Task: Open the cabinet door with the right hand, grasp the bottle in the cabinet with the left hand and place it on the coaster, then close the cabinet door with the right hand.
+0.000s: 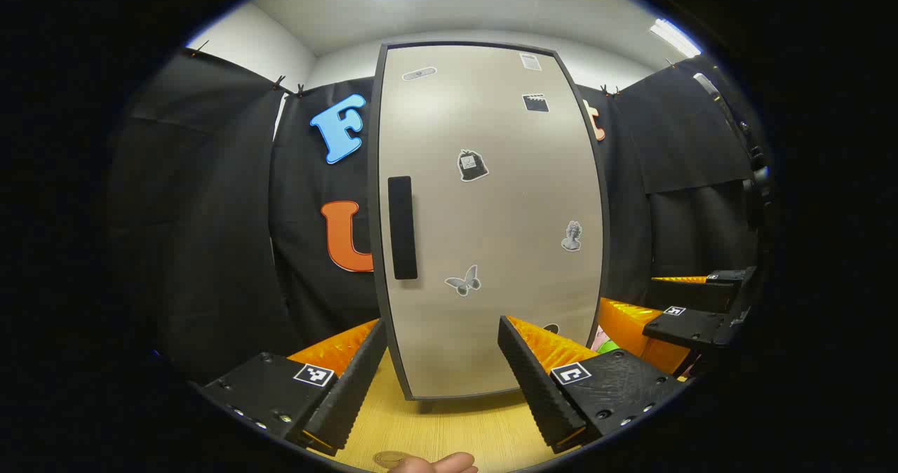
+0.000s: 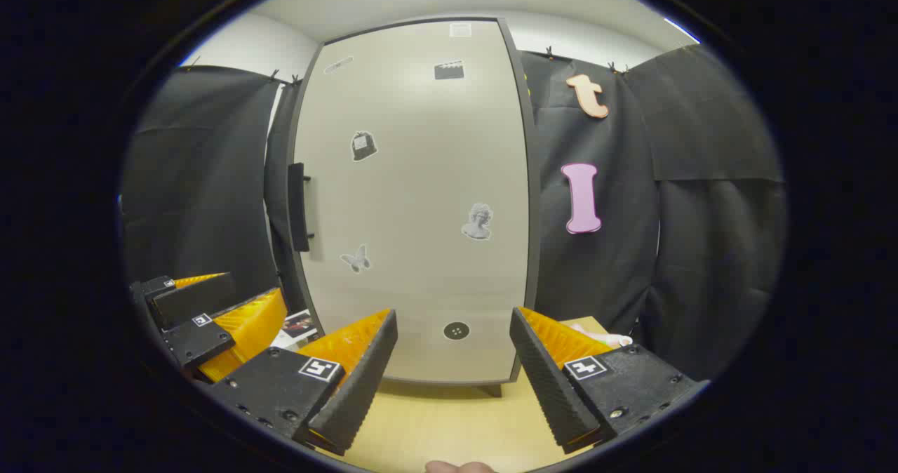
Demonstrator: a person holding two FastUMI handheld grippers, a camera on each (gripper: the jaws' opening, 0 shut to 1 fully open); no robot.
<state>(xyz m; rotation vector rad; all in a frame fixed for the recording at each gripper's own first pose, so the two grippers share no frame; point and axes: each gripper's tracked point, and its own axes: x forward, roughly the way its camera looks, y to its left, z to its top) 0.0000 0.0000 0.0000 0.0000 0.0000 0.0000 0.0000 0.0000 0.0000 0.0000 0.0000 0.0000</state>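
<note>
Facing the cabinet door [image 1: 491, 220], which sits flush in its frame on the wood table [image 1: 449, 431], the left gripper [image 1: 442, 354] is released with its 2 fingers spread wide and nothing between them; the black handle [image 1: 402, 227] runs upright at 9 o'clock on the door. In the right gripper view the right gripper [image 2: 452, 347] is likewise spread and empty, apart from the door, with the handle at 10 o'clock and the left gripper at 8 o'clock. In the left gripper view the right gripper shows at 4 o'clock, and stickers [image 1: 473, 165] dot the door; the bottle can't be seen behind it.
</note>
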